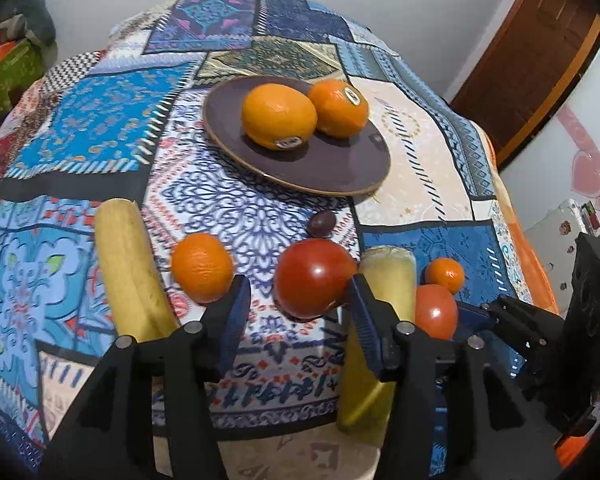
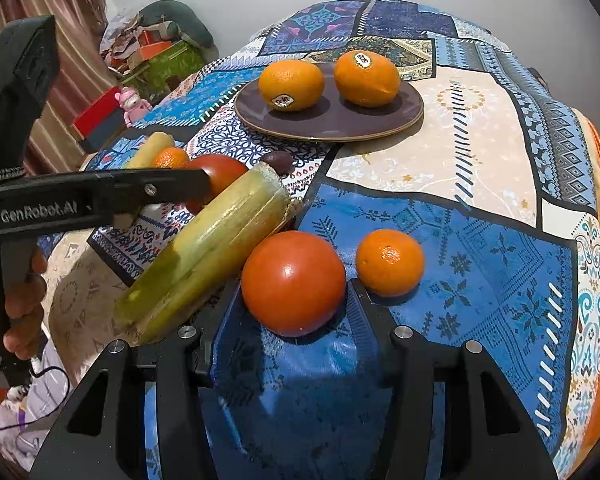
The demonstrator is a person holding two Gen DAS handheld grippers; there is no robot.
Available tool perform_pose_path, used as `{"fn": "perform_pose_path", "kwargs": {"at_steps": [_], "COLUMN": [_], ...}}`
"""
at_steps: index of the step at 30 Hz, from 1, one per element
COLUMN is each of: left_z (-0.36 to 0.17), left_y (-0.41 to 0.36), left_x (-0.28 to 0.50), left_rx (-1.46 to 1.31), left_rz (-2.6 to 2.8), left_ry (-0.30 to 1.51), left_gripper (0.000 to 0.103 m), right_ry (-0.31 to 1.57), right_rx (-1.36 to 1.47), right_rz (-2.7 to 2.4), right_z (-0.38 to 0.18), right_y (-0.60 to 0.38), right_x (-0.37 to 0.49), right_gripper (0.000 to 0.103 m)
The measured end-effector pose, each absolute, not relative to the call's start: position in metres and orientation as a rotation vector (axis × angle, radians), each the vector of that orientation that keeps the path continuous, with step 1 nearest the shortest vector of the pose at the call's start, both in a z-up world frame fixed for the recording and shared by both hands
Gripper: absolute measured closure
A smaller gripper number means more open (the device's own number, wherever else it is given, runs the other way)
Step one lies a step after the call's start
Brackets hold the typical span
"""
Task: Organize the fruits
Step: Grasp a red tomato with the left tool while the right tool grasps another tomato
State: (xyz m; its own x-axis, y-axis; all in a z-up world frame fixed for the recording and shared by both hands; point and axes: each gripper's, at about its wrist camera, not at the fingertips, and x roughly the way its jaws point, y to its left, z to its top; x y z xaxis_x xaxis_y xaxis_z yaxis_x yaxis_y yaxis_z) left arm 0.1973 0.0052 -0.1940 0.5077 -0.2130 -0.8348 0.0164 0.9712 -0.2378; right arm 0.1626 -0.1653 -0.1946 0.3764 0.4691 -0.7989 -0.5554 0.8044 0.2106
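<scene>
On the patchwork tablecloth (image 2: 440, 168): one dark plate (image 2: 410, 106) bearing two stickered oranges (image 2: 291, 84). Nearer, off the plate: two tomatoes, two mandarins, two sugarcane pieces, one small dark fruit (image 1: 322, 223). Left gripper (image 1: 296, 296): jaws spread, its right finger against the left tomato (image 1: 314, 278), a mandarin (image 1: 202, 267) just outside its left finger. Right gripper (image 2: 294, 304): jaws spread either side of the right tomato (image 2: 293, 283), sugarcane piece (image 2: 212, 248) alongside, second mandarin (image 2: 390, 262) just beside.

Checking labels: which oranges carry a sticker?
The two big oranges on the plate; the smaller oranges on the cloth show none.
</scene>
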Motion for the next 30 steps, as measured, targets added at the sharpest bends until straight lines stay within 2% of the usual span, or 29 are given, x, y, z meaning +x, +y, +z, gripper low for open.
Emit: {"fn": "perform_pose_path", "kwargs": {"at_steps": [3, 14, 16, 17, 30], "left_z": [-0.195, -0.203, -0.206, -0.208, -0.180], "left_y": [-0.001, -0.009, -0.010, -0.010, -0.002], "left_x": [0.204, 0.234, 0.239, 0.240, 0.217], "left_rx": [-0.184, -0.179, -0.183, -0.189, -0.146], "left_rz": [-0.129, -0.151, -0.174, -0.187, -0.172], "left_ry": [1.020, 1.031, 1.047, 1.054, 0.988], "left_gripper": [0.048, 0.048, 0.051, 0.059, 0.059], "right_ry": [0.992, 0.995, 0.990, 0.987, 0.895], "right_rx": [-0.092, -0.067, -0.067, -0.067, -0.024], "right_rz": [0.661, 0.677, 0.669, 0.663, 0.610], "right_z": [-0.195, -0.194, -0.193, -0.192, -0.159], "right_y": [-0.165, -0.168, -0.170, -0.170, -0.187], "right_x": [0.164, 0.164, 0.164, 0.165, 0.179], "right_gripper": [0.055, 0.057, 0.057, 0.057, 0.057]}}
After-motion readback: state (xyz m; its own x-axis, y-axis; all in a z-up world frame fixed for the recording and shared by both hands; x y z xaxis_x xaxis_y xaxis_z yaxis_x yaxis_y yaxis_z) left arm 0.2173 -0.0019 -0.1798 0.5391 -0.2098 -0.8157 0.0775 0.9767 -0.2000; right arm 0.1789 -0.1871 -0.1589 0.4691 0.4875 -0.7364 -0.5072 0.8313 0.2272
